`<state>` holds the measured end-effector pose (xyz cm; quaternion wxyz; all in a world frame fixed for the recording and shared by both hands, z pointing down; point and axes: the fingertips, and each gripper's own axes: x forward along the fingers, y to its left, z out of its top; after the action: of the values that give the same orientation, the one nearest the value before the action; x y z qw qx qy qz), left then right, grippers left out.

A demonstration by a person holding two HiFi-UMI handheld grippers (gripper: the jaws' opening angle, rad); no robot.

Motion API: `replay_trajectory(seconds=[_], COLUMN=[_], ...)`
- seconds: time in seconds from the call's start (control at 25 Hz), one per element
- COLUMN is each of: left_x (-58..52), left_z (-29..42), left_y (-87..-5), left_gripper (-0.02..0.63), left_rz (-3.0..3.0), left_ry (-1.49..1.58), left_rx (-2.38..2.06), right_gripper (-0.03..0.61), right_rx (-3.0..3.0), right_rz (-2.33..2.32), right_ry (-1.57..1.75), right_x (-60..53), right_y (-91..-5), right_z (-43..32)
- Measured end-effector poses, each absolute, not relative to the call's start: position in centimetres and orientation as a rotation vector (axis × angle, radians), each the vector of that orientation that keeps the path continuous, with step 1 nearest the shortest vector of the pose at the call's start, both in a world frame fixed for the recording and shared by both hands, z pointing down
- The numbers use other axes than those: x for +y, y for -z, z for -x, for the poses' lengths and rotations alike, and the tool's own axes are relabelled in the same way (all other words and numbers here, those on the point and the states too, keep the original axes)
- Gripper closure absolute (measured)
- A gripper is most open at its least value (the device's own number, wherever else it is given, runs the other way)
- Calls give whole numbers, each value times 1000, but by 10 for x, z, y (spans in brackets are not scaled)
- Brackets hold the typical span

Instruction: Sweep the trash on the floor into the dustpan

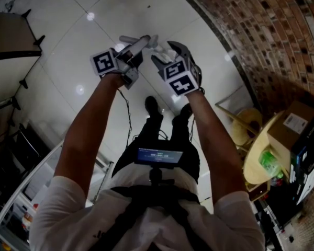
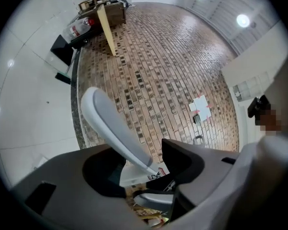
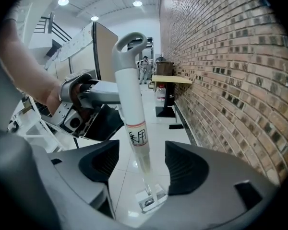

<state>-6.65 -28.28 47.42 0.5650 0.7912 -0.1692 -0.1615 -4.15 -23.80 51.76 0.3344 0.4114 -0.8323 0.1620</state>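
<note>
Holding both tools up off the floor [image 1: 63, 93] in front of the body, we judge this as setup, not sweeping yet. The two handles sit close together btwn the hands, prob. so the set can be split before either end goes down to the tiles. The left gripper [image 1: 140, 44] and right gripper [image 1: 167, 54] are near each other, tips fwd toward the brick wall [image 3: 221, 80].

Left jaws: clenched on the grey handle [image 2: 110, 123], as far as we can read it. In the left gripper view the handle runs up and left from btwn the jaws, its low end against the right-hand jaw. The right gripper view shows that gripper wrapped round one end of it, w/ the bar roughly level and reaching across to the white handle [image 3: 132, 99].

Right jaws: apart, not gripping. The white handle stands upright btwn them w/ a gap on each side. It has a grey loop [image 3: 129, 41] on top and a printed label [image 3: 138, 137] lower down, then thins to a narrow neck. We judge the left side carries the wt and the right is lined up to close on the white handle.

Task things: no trash shows on any tile we can see, and we can't make out the dustpan itself. We also can't tell which handle is the broom's.

Next, in our view: close the right jaws, part the tools, lower both. Risk: w/ one side loose, the pair could swing or slip.
</note>
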Motion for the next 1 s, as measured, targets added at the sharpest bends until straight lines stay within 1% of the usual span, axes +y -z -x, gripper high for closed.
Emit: replay_trajectory(seconds=[0.28,0.56,1.0], left_x=[-278,-271,-247], left_z=[81,92,127], left_y=[-485,-494,-504], left_gripper=[291,261,261], left_rz=[-1971,-1964,-1950], left_ry=[246,223,191], left_rx=[-493,-542,-662], right_gripper=[219,213,213], right_rx=[-2154,-2128,-2067], right_rz=[-1118,-1145,-1193], right_ry=[-435,-449,-470], right_x=[-233,-220,-182], right_y=[-515,-517,-516], right_z=[27,10,-30])
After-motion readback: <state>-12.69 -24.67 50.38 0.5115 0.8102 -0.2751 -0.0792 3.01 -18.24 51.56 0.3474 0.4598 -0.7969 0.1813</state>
